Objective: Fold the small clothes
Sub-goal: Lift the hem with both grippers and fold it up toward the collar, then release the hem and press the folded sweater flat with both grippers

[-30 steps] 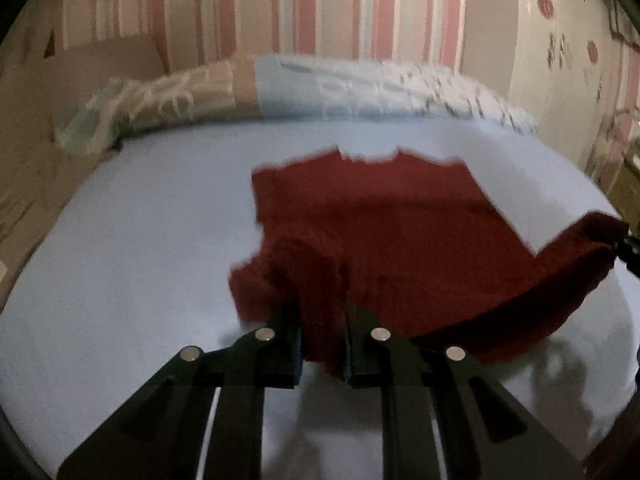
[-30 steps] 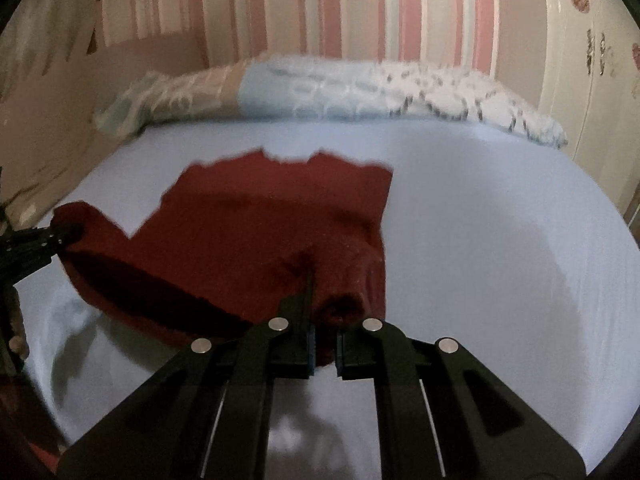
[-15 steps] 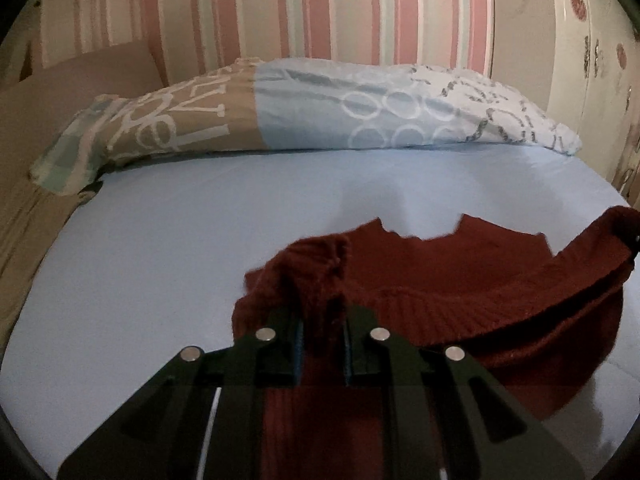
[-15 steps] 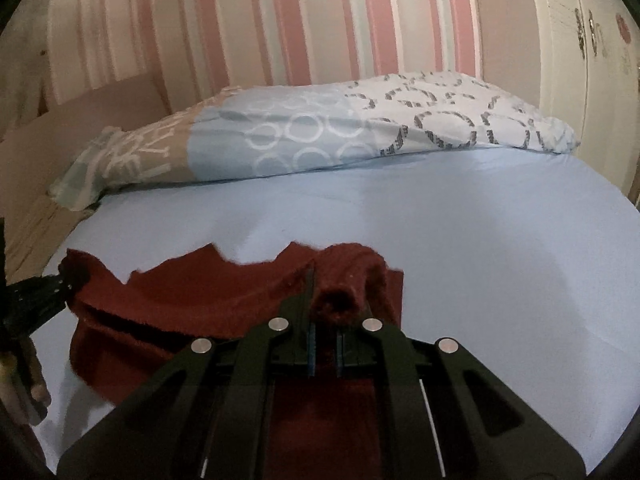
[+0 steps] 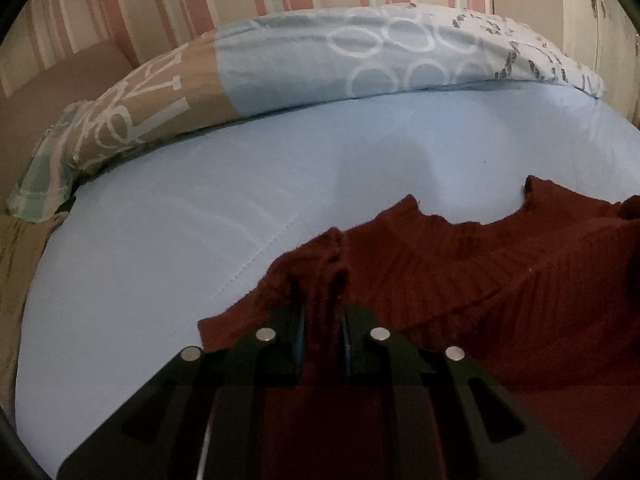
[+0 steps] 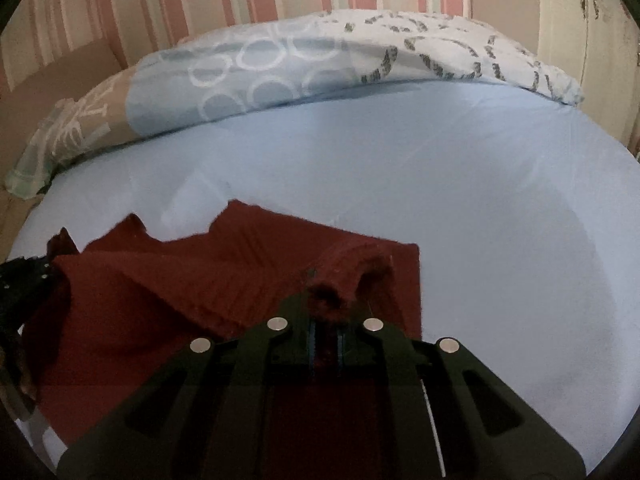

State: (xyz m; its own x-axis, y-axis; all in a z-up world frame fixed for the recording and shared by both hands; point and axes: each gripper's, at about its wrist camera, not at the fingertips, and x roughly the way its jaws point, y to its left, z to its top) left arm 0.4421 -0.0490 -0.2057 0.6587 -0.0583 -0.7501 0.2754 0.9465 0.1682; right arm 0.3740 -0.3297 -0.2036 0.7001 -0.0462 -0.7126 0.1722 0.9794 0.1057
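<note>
A dark red knit sweater (image 5: 460,272) lies on the light blue bed sheet (image 5: 160,260), its near half folded over toward the notched far edge. My left gripper (image 5: 323,312) has a raised bunch of the knit at the left corner between its fingers, and its jaws are opening. In the right wrist view the sweater (image 6: 192,280) spreads to the left. My right gripper (image 6: 325,320) holds a bunched corner at the right edge, its jaws opening too. The left gripper (image 6: 24,276) shows at the far left of that view.
A long patterned pillow (image 5: 320,56) lies across the head of the bed below a striped wall. A brown cushion (image 5: 60,80) sits at the left. A pale wardrobe (image 6: 580,20) stands at the right. Bare sheet (image 6: 480,220) stretches between sweater and pillow.
Both grippers carried the sweater's near edge forward toward the pillow and lower, laying it over the far half. The pillow now looms closer in both views.
</note>
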